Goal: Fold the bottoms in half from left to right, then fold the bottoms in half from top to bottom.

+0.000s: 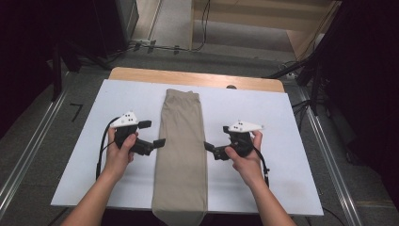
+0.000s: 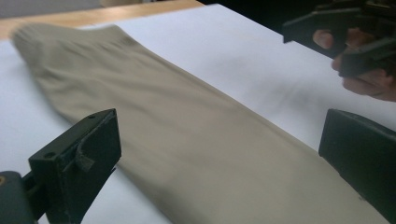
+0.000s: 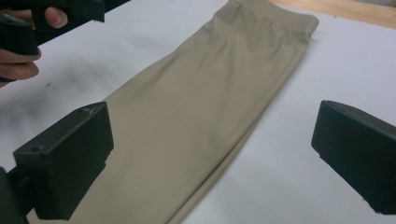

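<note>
This looks like a lab or recording studio rather than a home. A white board (image 1: 282, 122) lies over a wooden bench (image 1: 141, 74) set up as a work surface. Black curtains (image 1: 367, 70) close in both sides, dark stands (image 1: 308, 80) flank the bench, cables (image 1: 204, 23) trail across the bare floor (image 1: 176, 23), and metal rails (image 1: 28, 150) run alongside.

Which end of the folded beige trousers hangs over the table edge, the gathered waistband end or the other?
The plain end nearest the person droops past the white board; the gathered waistband end lies flat on it, farther away.
</note>
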